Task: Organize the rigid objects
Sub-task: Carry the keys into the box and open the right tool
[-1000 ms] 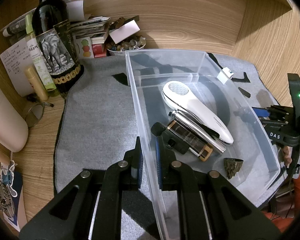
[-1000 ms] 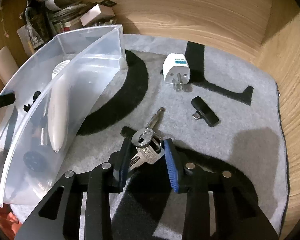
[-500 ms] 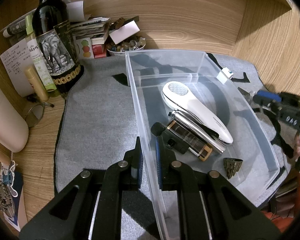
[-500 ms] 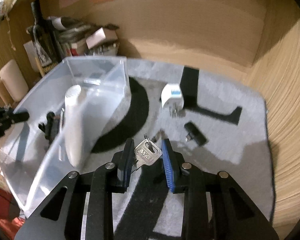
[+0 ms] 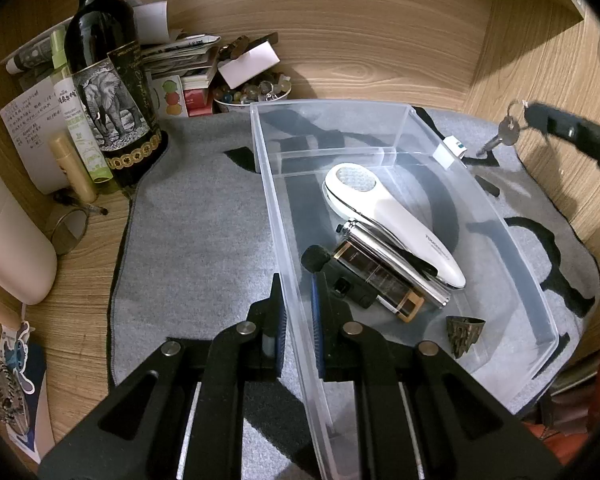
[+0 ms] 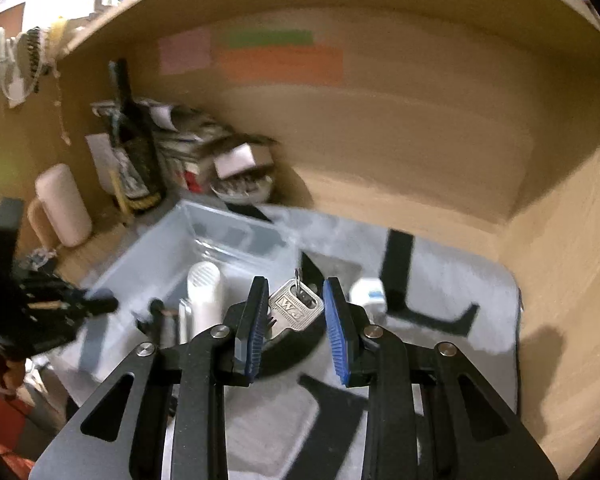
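Nearest in the right wrist view, the right gripper (image 6: 296,322) has its blue-padded fingers (image 6: 254,326) clamped on a bunch of keys (image 6: 296,308): the flat silver head, stamped with letters and threaded on a small ring, sits between the pads with its face toward the camera, held up in the air above the grey mat (image 6: 440,344) and close to the clear plastic bin (image 6: 148,264). That view is smeared by motion, so finer detail is lost. From the left wrist view the same keys (image 5: 506,132) hang at the tip of the right gripper (image 5: 540,120), beyond the bin's far right corner and above the mat (image 5: 196,220), blades pointing down. The left gripper (image 5: 298,320) is pinched on the bin's near left wall (image 5: 276,216), one finger outside and one inside. Within the bin, just past the inner finger, lie a small black device (image 5: 340,280), a brown glass bottle with a gold cap (image 5: 380,280), a chrome cylinder (image 5: 396,260) and a white handheld appliance (image 5: 388,216), packed side by side at a slant; a dark ornamental cap (image 5: 464,334) sits apart near the front right. A white plug adapter (image 5: 450,152) rests on the mat just outside the bin's far right wall. Farther left stands a wine bottle with an elephant label (image 5: 108,100), beside stacked papers (image 5: 180,60) and a bowl of beads (image 5: 252,94) against the wooden back wall.
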